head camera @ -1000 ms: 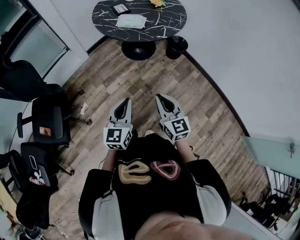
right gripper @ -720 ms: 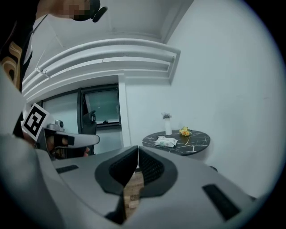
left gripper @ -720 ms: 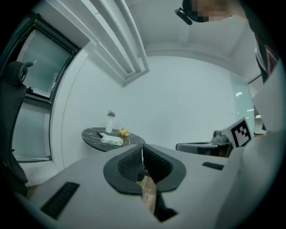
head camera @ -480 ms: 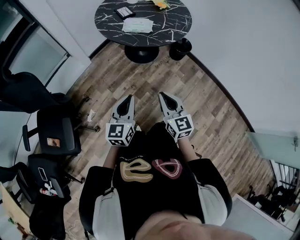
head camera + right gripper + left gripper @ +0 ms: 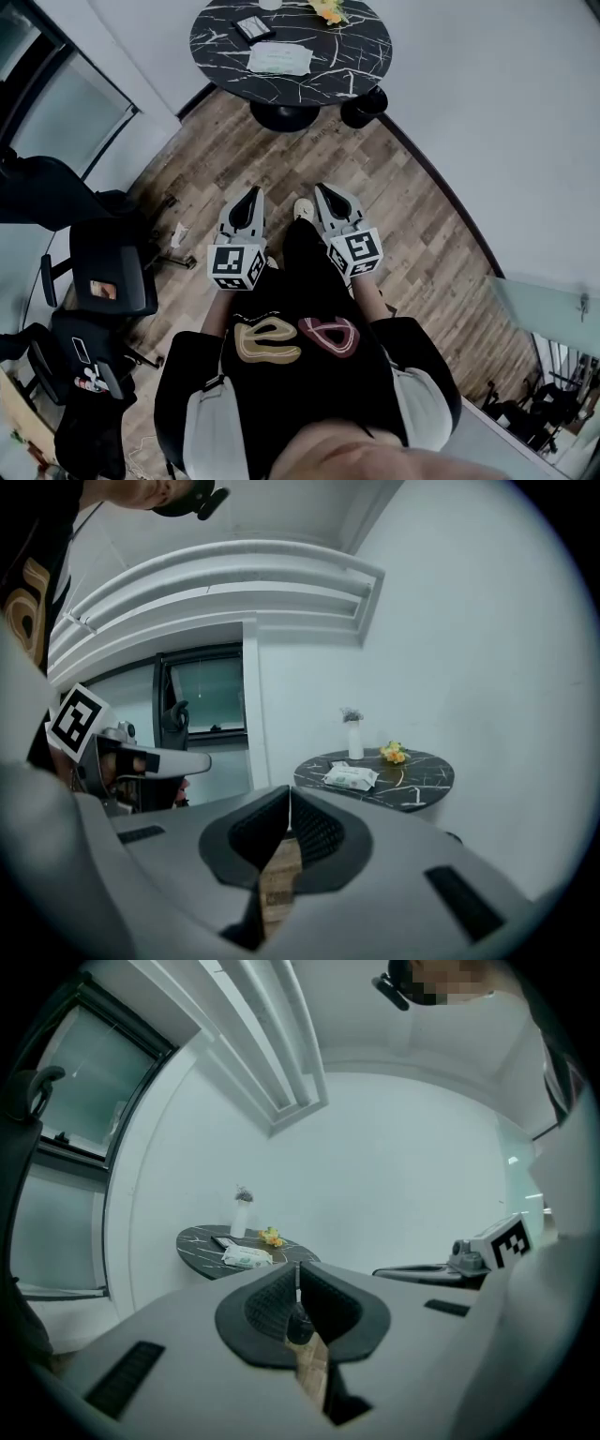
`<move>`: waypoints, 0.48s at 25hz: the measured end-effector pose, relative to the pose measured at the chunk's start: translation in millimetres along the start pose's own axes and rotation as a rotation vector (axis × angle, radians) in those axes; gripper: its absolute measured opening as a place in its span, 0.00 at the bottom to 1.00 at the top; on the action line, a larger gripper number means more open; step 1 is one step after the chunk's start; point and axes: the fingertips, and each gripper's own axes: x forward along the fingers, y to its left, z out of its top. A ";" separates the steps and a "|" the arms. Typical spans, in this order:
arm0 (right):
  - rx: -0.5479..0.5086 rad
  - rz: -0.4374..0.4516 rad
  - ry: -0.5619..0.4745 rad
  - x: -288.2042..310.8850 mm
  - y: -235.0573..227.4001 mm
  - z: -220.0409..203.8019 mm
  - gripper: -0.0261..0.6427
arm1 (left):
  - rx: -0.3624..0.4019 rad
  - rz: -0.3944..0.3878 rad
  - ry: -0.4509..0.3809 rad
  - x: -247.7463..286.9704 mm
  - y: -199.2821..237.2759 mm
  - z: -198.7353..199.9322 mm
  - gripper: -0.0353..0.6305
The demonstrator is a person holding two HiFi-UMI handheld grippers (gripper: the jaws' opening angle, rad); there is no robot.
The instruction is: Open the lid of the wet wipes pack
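Note:
The wet wipes pack (image 5: 279, 59) is a pale flat packet lying on a round black marble table (image 5: 361, 52) at the top of the head view, far ahead of both grippers. It also shows small in the left gripper view (image 5: 246, 1257) and in the right gripper view (image 5: 351, 777). My left gripper (image 5: 249, 199) and right gripper (image 5: 326, 195) are held side by side over the wooden floor, pointing toward the table. Both have their jaws closed together with nothing between them.
On the table lie a dark flat device (image 5: 253, 27), a yellow flower bunch (image 5: 328, 9) and a white vase (image 5: 354, 742). A black bin (image 5: 364, 106) stands beside the table's foot. Black office chairs (image 5: 103, 272) are at the left. White walls curve around.
The table with the wipes pack has come lower and nearer in the head view as the person and both grippers moved toward it. A shoe now shows between the grippers.

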 end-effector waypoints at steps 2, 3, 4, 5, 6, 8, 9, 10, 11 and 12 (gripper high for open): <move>0.002 0.014 0.003 15.4 -14.8 2.2 0.06 | 0.008 0.017 0.002 17.9 3.2 2.7 0.08; 0.001 0.023 0.005 23.7 -22.6 4.3 0.06 | 0.015 0.026 0.003 27.9 4.4 4.3 0.08; -0.002 0.035 0.007 32.4 -30.2 6.7 0.06 | 0.021 0.036 0.003 38.4 6.2 6.7 0.08; -0.005 0.047 0.009 41.4 -37.7 9.4 0.06 | 0.024 0.049 0.001 48.9 8.7 9.7 0.08; -0.008 0.061 0.011 50.6 -45.3 12.1 0.06 | 0.023 0.062 -0.003 59.5 11.4 13.1 0.08; -0.015 0.087 0.019 68.2 -61.2 16.2 0.06 | 0.016 0.086 -0.013 80.8 15.7 19.6 0.08; -0.018 0.100 0.024 76.7 -69.4 17.5 0.06 | 0.014 0.097 -0.015 91.1 17.0 21.9 0.08; -0.022 0.114 0.029 85.1 -77.4 18.7 0.06 | 0.012 0.108 -0.017 101.1 18.2 23.7 0.08; -0.026 0.129 0.033 93.2 -84.9 20.0 0.06 | 0.012 0.120 -0.016 110.5 19.3 24.9 0.08; -0.029 0.143 0.037 100.4 -91.7 21.4 0.06 | 0.011 0.132 -0.015 119.2 19.9 25.7 0.08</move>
